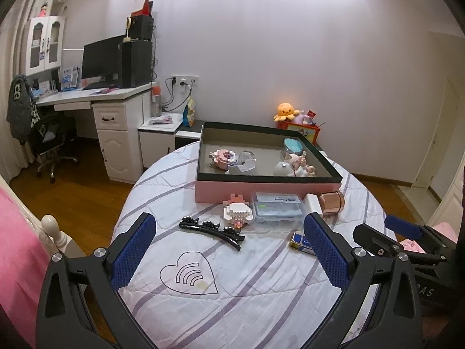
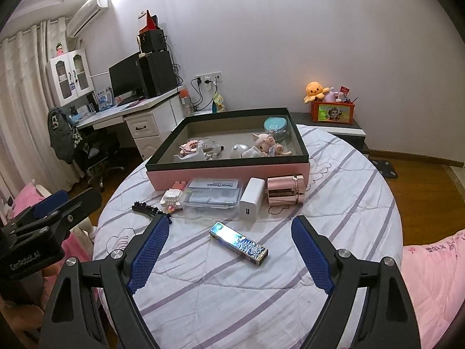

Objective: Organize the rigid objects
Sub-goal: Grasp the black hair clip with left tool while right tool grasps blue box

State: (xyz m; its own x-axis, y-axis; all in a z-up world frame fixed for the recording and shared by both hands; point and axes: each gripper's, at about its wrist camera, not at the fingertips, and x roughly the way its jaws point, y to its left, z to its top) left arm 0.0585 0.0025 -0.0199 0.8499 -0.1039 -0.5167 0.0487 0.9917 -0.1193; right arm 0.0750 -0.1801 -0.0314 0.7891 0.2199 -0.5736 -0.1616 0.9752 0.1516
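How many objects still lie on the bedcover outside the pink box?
6, in front of the pink box: hair clip, block figure, floss case, white charger, rose-gold canister, shiny rectangular case.

Blue shiny box (image 1: 299,240) half hidden behind left claw (image 1: 229,250)

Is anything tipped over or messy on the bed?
Yes. The shiny pink jar lies tipped on its side beside the white charger, and the sparkly blue case sits crooked, apart from the row by the pink box.
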